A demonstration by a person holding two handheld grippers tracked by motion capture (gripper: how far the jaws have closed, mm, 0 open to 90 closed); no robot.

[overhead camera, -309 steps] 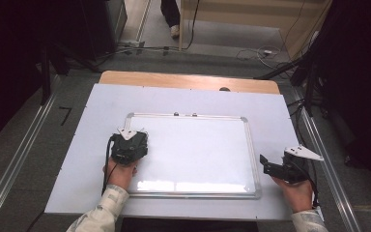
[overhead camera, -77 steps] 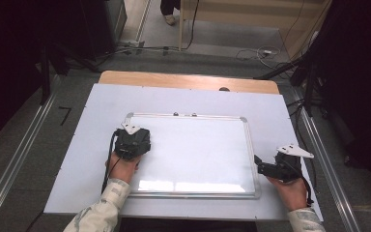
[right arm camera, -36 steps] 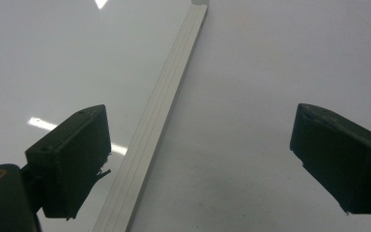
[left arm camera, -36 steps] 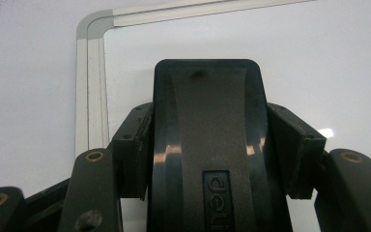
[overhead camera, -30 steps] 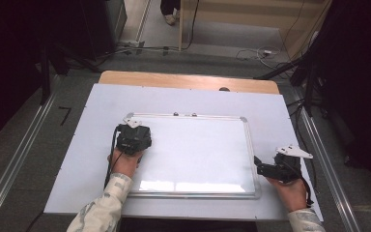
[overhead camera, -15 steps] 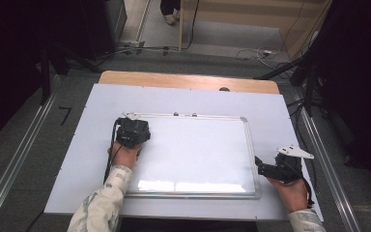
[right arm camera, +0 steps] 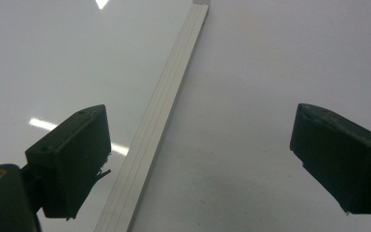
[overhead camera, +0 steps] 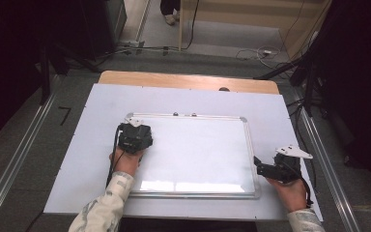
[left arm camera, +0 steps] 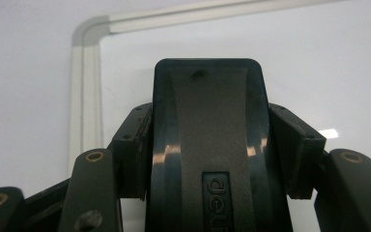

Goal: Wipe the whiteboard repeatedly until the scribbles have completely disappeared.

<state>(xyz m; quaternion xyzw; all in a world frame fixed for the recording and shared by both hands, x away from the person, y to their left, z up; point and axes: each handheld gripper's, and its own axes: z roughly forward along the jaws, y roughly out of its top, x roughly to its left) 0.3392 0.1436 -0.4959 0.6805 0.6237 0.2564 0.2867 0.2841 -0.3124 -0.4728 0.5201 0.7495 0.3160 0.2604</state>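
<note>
A white whiteboard (overhead camera: 198, 150) with a silver frame lies flat on the white-covered table (overhead camera: 96, 116). My left gripper (overhead camera: 134, 129) is over the board's far left corner, shut on a black block-shaped eraser (left arm camera: 207, 121) with embossed lettering; the frame's rounded corner (left arm camera: 89, 34) lies just beyond it. My right gripper (overhead camera: 261, 166) stands open at the board's right edge. In the right gripper view its jaws (right arm camera: 207, 154) straddle the frame strip (right arm camera: 166, 116) with nothing between them.
Two small dark fittings (overhead camera: 184, 114) sit on the board's far frame. A wooden table edge (overhead camera: 183, 79) runs behind the white cover. Metal rails (overhead camera: 319, 145) flank the table, with cables (overhead camera: 261, 50) on the floor beyond.
My left gripper has slid forward with the eraser toward the board's far left corner. The right gripper has stayed at the right edge.
</note>
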